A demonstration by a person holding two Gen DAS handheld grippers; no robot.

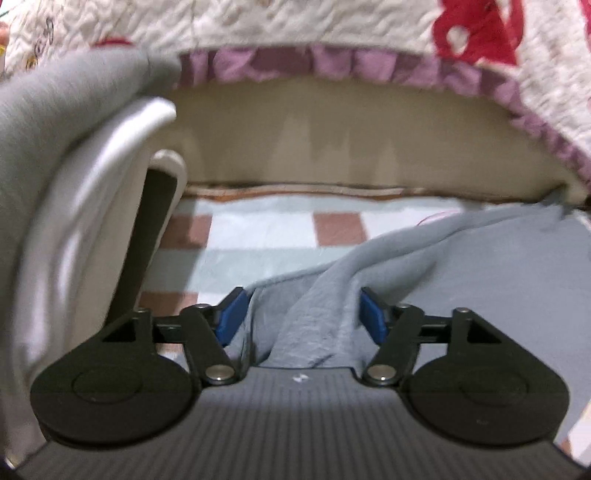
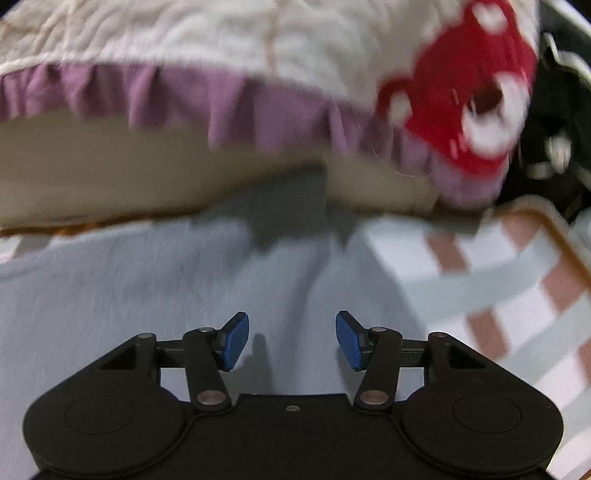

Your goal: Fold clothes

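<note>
A pale checked sheet (image 1: 258, 229) covers the surface, and the light grey-blue cotton garment (image 2: 110, 295) lies flat toward its far edge. Left gripper (image 1: 300, 314) straddles a loose raised fold, right gripper (image 2: 291, 339) hovers; both part-open, gripping nothing, probably re-gripping.

You are looking at a grey garment (image 1: 317, 325) of thin woven cloth, matt and finely crinkled where it bunches, smoother where it lies flat in your right wrist view (image 2: 147, 295). It lies on a checked mat (image 1: 258, 229) with a soft, matt, slightly fuzzy face. The quilted bedspread (image 1: 295, 22) is puckered stitched cotton with a gathered purple cloth frill (image 1: 280, 64). Your left gripper (image 1: 300, 315) and right gripper (image 2: 292, 341) are matt black plastic with shiny metal pivot pins and blue, rubbery-looking pads (image 2: 236, 341). At your left hangs grey knit fabric (image 1: 66, 88) beside a smooth, satiny white material (image 1: 92, 177).
</note>
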